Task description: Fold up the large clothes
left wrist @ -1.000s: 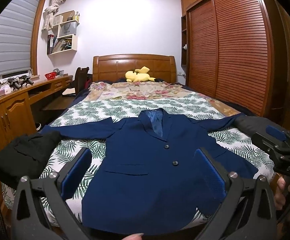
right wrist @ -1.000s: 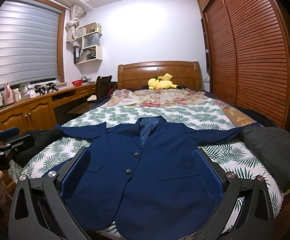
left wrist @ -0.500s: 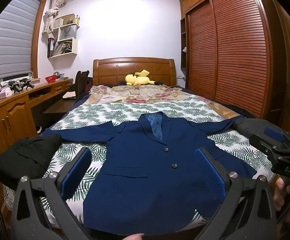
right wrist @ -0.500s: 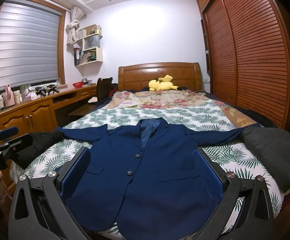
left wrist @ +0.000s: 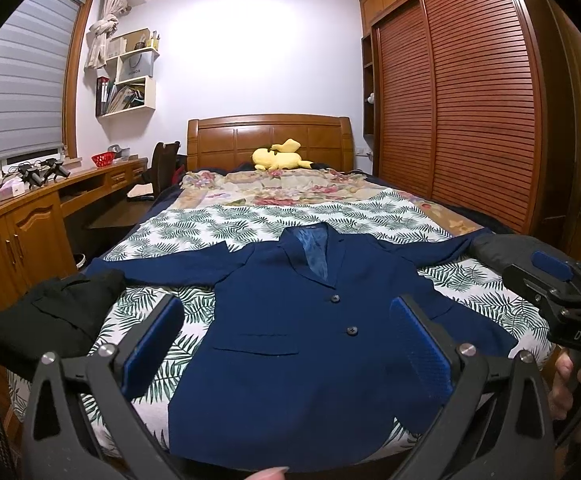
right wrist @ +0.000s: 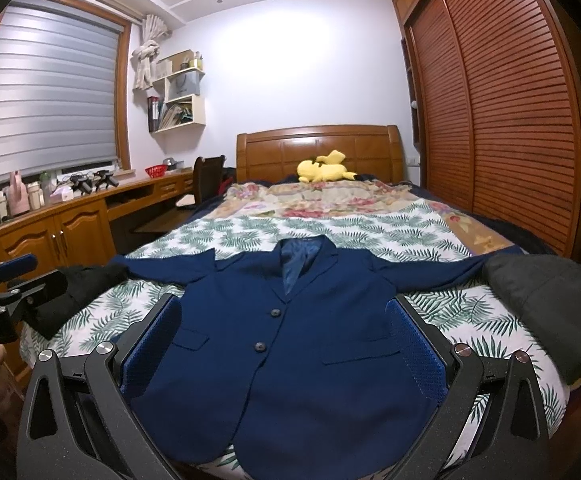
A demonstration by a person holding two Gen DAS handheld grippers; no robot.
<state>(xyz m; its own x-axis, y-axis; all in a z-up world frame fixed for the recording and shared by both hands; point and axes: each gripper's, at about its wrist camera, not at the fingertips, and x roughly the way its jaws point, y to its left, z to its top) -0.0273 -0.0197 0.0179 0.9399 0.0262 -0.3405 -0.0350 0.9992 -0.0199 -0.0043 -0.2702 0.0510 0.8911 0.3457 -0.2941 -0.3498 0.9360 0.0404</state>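
Left to right: black garment (left wrist: 46, 320) at the bed's left edge, navy jacket (left wrist: 302, 344) spread flat mid-bed (left wrist: 250, 224), grey bundle (right wrist: 550, 304) at right. Held above the hem: left gripper (left wrist: 286, 344) and right gripper (right wrist: 282, 344), wide open, empty.

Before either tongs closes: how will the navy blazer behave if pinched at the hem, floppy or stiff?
Probably floppy: the navy blazer lies flat on the leaf-print bedspread with both sleeves spread out, so a one-point lift would likely let them trail. The lapels and pocket flaps hold crisp edges, hinting at some structure. It looks heavy for cloth, so likely to sag between the two tongs.
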